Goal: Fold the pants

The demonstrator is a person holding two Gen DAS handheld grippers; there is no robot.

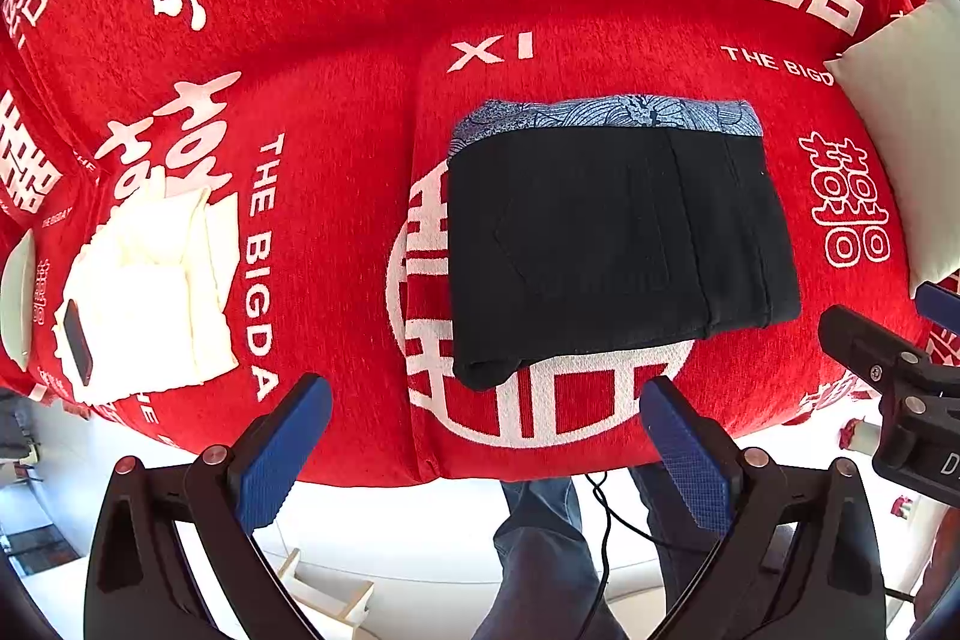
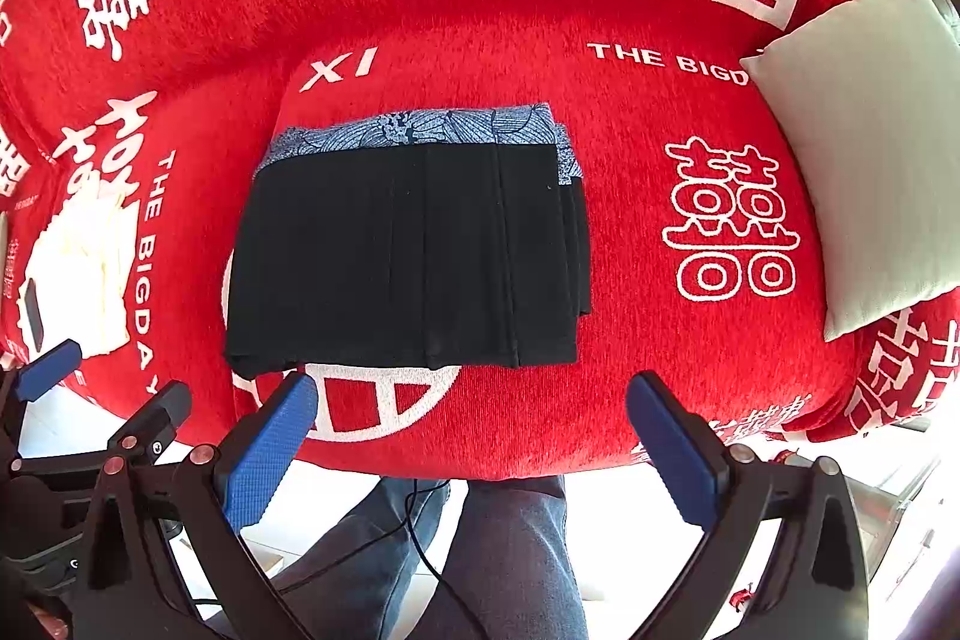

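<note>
Black pants hide most patterned garment

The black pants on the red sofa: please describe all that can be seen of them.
The black pants are folded into a compact, flat rectangle with several layers stacked at its right edge. The cloth looks dark and matte, with long seams and a pocket outline. They lie on a folded blue patterned cloth, which shows along their far edge, on the sofa seat. Both open grippers hover near, touching nothing.
</note>
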